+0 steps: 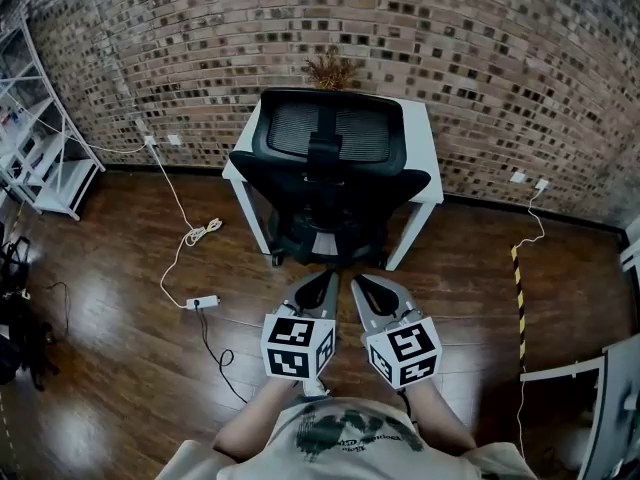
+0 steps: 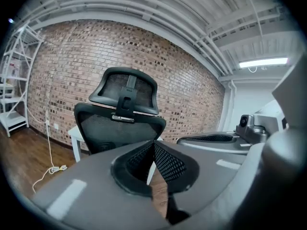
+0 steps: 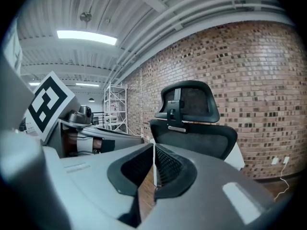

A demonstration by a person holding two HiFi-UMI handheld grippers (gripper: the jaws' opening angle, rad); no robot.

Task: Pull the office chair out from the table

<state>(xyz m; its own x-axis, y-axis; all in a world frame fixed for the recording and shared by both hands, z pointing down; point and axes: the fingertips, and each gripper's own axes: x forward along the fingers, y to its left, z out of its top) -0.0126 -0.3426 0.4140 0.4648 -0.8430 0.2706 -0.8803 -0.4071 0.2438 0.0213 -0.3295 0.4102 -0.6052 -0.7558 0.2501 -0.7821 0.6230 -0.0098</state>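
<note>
Right, the office chair (image 1: 330, 183) sits tucked under the white bench (image 1: 421, 133) at its near edge, backrest (image 1: 290, 128) facing us, dead ahead. Left gripper (image 1: 324, 278) and right gripper (image 1: 363, 282) hang side by side, jaws closed and empty, equally short of the backrest.

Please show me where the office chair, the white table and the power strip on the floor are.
office chair (image 1: 330, 183): head view, on its backrest.
white table (image 1: 418, 143): head view, on the top's right edge.
power strip (image 1: 203, 302): head view, on its white body.
</note>
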